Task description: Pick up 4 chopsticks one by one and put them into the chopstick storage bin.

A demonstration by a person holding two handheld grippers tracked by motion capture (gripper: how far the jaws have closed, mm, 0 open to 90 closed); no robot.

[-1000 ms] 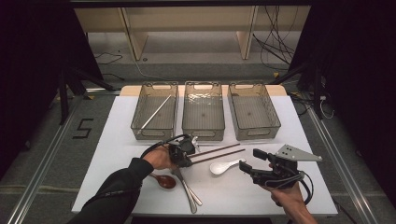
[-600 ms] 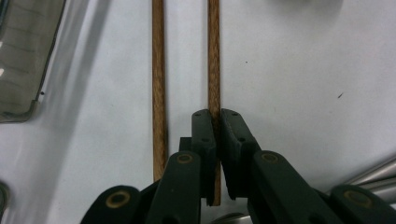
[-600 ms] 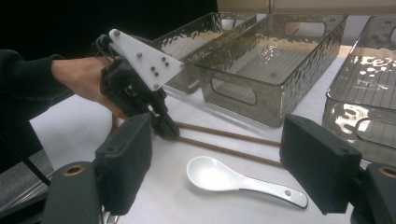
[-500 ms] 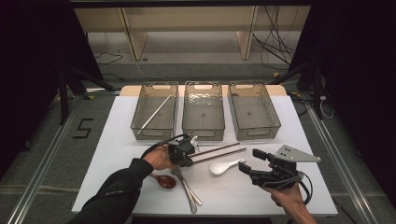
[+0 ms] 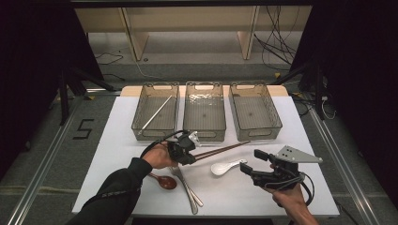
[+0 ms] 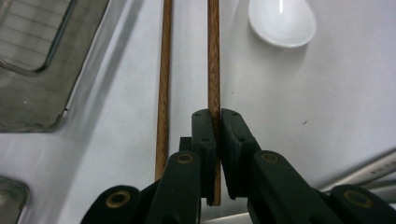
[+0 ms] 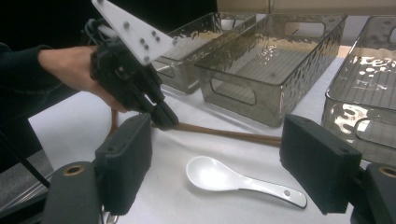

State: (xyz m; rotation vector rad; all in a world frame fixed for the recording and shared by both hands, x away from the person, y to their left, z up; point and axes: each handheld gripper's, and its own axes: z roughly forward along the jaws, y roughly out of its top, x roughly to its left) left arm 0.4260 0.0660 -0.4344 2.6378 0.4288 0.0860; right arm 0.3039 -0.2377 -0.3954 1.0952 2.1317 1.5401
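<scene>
Three clear bins; leftmost holds metal chopstick. Left tongs clamp wooden chopstick; right tongs wide.

Dark curtains close in both sides. The white table stands on grey floor marked with a "5"; pale wooden shelving and loose cables lie beyond.

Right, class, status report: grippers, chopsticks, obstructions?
Left gripper shut on one chopstick. Right gripper open, above white spoon. Second chopstick alongside.
</scene>
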